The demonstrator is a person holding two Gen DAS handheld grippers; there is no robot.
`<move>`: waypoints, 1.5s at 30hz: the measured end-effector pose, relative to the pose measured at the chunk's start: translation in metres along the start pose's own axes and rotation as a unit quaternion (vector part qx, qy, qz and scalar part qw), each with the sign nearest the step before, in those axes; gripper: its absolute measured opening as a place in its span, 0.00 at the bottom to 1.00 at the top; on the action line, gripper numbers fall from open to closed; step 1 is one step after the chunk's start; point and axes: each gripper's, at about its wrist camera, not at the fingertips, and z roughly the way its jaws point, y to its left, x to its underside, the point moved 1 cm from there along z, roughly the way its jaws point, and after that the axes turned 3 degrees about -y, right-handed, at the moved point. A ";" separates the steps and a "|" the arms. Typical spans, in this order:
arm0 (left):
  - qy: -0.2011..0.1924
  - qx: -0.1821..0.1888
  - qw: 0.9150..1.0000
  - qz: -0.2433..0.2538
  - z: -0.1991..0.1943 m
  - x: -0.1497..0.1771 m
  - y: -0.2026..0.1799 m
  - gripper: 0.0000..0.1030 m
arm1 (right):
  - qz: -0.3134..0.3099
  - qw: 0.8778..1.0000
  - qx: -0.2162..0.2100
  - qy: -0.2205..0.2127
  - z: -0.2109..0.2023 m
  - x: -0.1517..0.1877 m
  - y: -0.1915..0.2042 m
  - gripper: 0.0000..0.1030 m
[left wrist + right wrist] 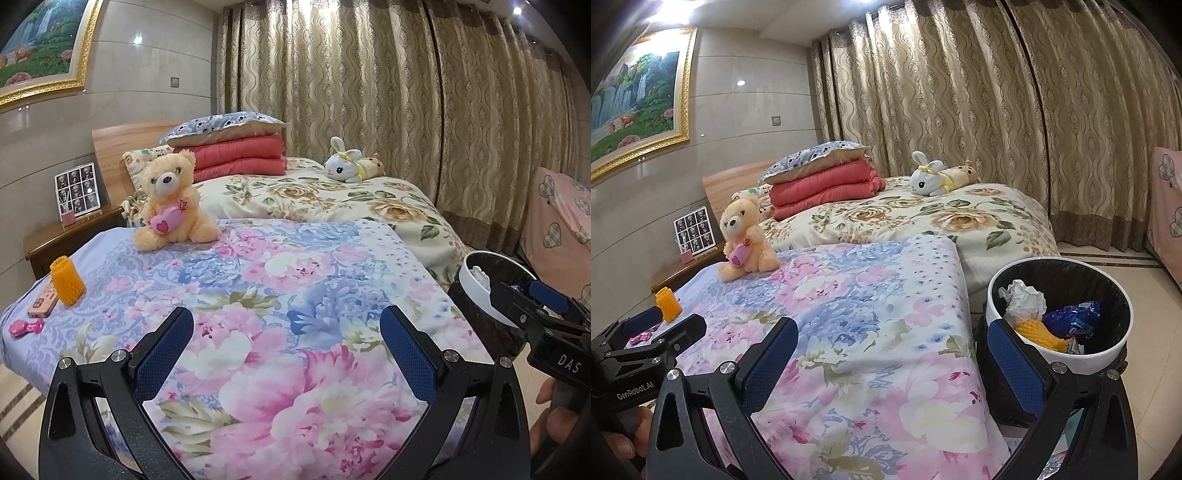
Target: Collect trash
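Both my tongs are released and empty, left gripper [286, 350] over the bedspread, right gripper [892, 354] near the bin [1123, 295] at lower right. Next up, I reckon: the orange foam net [67, 281] at the left edge, probably a left-tong reach.

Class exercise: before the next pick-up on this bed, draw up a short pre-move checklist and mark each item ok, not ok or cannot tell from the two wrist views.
1. Left hand-held gripper open and empty: ok.
2. Right hand-held gripper open and empty: ok.
3. Trash bin beside the bed with room left in it: ok; crumpled paper, a blue wrapper and a yellow foam net lie inside.
4. Orange foam net on the bedspread within view, standing free: ok.
5. Whether the pink item and the phone-like item next to it are trash: cannot tell.
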 end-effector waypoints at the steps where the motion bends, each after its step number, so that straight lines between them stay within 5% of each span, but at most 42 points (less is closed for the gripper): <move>1: 0.000 0.001 1.000 0.000 0.000 0.000 0.000 1.00 | 0.000 1.000 0.000 0.001 0.000 0.000 0.000 1.00; 45: 0.003 0.015 1.000 0.004 -0.002 0.000 -0.002 1.00 | 0.002 1.000 0.009 0.009 0.001 0.002 -0.001 1.00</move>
